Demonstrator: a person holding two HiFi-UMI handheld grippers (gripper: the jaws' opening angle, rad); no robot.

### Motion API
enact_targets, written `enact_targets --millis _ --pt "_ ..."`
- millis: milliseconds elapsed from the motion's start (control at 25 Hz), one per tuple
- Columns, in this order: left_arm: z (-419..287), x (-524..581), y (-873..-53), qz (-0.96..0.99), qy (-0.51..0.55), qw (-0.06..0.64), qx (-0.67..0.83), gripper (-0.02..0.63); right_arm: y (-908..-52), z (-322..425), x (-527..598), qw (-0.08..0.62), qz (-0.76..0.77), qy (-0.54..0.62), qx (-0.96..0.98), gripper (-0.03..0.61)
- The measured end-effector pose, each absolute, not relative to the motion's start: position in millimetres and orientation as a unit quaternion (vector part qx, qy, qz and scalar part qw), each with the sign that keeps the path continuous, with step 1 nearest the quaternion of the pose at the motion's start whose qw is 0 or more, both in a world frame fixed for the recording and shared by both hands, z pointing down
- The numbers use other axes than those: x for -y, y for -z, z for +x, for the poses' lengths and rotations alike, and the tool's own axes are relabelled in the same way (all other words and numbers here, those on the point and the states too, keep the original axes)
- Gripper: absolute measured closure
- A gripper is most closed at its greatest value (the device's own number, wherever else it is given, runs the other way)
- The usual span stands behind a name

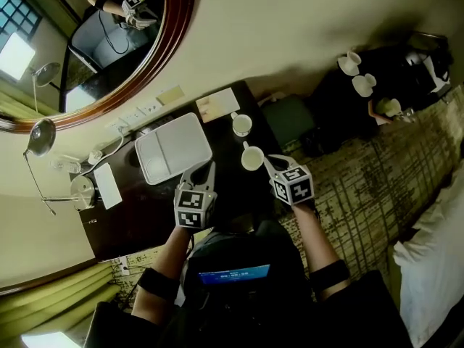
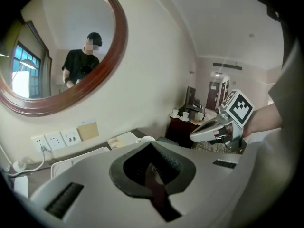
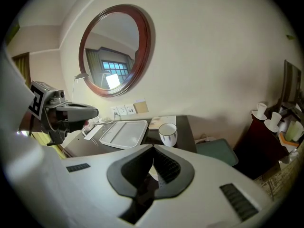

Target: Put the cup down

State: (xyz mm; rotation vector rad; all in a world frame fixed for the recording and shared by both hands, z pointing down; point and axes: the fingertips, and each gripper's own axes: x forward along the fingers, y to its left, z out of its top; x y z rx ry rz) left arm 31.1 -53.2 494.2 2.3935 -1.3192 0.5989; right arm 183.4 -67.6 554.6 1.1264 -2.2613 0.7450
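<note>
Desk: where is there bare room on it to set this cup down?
Bare dark desk lies between the white tray and the near edge, beside the white card. The right end is crowded: a standing cup and a notepad, with only a narrow strip left between that cup and the tray.

The cup (image 1: 251, 158) looks glossy, probably glazed ceramic; the tray (image 1: 174, 147) smooth matt plastic; the surface (image 1: 145, 209) dark polished wood; the mirror frame (image 1: 181, 13) glossy reddish wood.

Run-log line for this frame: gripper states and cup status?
left gripper: shut, empty | right gripper: shut on cup, not yet released | second cup: standing on table
</note>
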Motion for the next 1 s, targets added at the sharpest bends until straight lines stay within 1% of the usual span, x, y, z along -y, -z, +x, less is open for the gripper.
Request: enact_targets --millis 240,560,800,1000 --pt "-4 37 -492 0.828 -0.208 0.186 0.487 0.611 -550 174 59 0.259 0.419 -0.252 0.833 0.578" --pt "-62 17 -496 0.803 -0.204 0.193 0.525 0.611 -561 140 42 0.288 0.399 -0.245 0.835 0.578" --pt "-80 6 -495 0.796 -0.201 0.186 0.54 0.611 -568 118 33 0.302 0.38 -0.24 0.841 0.578" --pt "-86 3 -494 0.792 -0.189 0.2 0.545 0.611 -561 107 30 0.302 0.372 -0.243 0.843 0.577"
